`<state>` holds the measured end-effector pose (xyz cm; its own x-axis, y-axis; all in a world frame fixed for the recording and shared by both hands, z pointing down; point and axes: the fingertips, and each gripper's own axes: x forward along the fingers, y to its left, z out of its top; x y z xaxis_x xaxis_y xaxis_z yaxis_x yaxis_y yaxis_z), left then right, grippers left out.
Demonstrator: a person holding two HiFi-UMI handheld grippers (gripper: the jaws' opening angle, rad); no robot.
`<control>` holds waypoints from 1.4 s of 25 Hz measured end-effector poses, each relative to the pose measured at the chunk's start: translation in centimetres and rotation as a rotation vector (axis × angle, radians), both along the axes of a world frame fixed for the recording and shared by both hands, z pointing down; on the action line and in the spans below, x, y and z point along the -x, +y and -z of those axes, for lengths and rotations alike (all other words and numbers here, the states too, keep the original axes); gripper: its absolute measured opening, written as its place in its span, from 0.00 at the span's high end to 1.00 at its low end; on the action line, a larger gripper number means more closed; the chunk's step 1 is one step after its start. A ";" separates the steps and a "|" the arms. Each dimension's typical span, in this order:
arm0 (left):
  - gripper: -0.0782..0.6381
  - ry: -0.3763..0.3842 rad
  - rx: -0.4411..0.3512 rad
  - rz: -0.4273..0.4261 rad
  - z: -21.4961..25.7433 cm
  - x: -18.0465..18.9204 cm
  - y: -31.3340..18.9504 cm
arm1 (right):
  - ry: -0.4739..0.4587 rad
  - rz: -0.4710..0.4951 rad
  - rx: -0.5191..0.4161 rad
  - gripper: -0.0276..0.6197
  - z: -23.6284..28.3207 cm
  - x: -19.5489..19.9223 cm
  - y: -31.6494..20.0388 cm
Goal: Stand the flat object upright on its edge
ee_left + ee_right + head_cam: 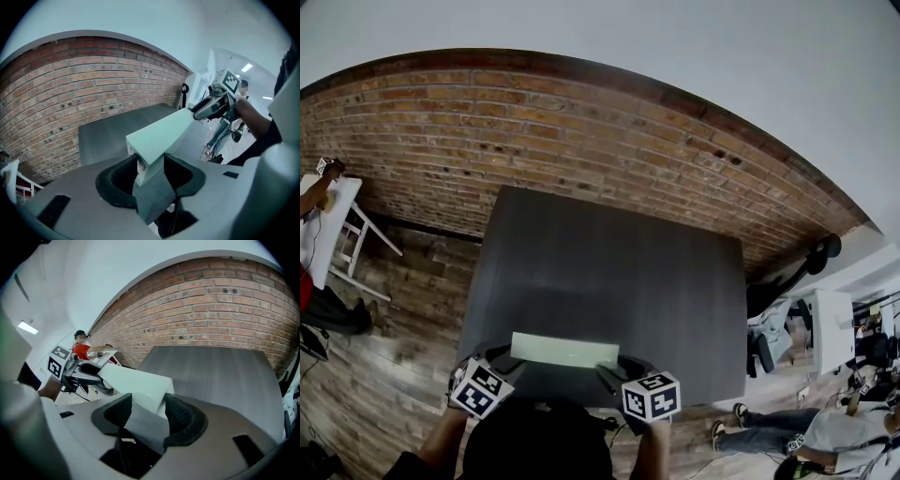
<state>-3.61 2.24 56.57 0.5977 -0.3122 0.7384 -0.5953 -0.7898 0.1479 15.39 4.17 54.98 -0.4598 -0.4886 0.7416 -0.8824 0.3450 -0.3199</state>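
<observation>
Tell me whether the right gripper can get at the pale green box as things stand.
Yes, apparently: one end of the pale green box already sits between the fingers of the right gripper, nothing in the way. The left gripper grips the other end.

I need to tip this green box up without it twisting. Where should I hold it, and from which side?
By its two short ends, one gripper per end, coming from the table's near edge. The box is long and thin enough to fit between the jaws, and it lies crosswise before you. The left gripper and right gripper grip it that way.
</observation>
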 end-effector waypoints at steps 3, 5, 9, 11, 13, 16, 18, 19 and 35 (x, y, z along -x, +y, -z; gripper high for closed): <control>0.62 0.000 -0.002 -0.003 0.0 -0.1 0.0 | -0.004 0.000 -0.004 0.59 0.0 -0.1 0.0; 0.62 0.004 -0.002 -0.004 0.1 -0.1 -0.1 | -0.007 0.000 -0.006 0.59 0.1 -0.1 0.0; 0.62 0.018 -0.005 -0.004 0.0 -0.1 -0.2 | -0.011 0.009 -0.006 0.59 0.1 -0.2 -0.1; 0.62 0.019 -0.011 -0.006 -0.1 -0.1 -0.2 | -0.013 0.009 -0.007 0.59 0.0 -0.2 -0.1; 0.62 0.020 -0.015 -0.010 -0.1 -0.1 -0.3 | -0.014 0.009 -0.010 0.59 0.1 -0.2 -0.2; 0.62 0.028 -0.013 -0.015 -0.1 0.0 -0.6 | -0.014 0.007 -0.017 0.59 0.3 -0.2 -0.4; 0.62 0.034 -0.008 -0.016 -0.1 0.0 -0.7 | -0.023 0.002 -0.017 0.59 0.4 -0.3 -0.5; 0.62 0.038 -0.005 -0.017 -0.1 0.0 -0.7 | -0.028 -0.001 -0.017 0.59 0.4 -0.3 -0.6; 0.61 0.064 0.021 -0.053 -0.4 0.5 -1.5 | -0.024 -0.009 -0.013 0.59 0.6 -0.6 -0.9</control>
<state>-4.10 0.75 56.96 0.6594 -0.2639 0.7039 -0.5412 -0.8165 0.2009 16.03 3.32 54.42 -0.4729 -0.5019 0.7242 -0.8776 0.3416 -0.3363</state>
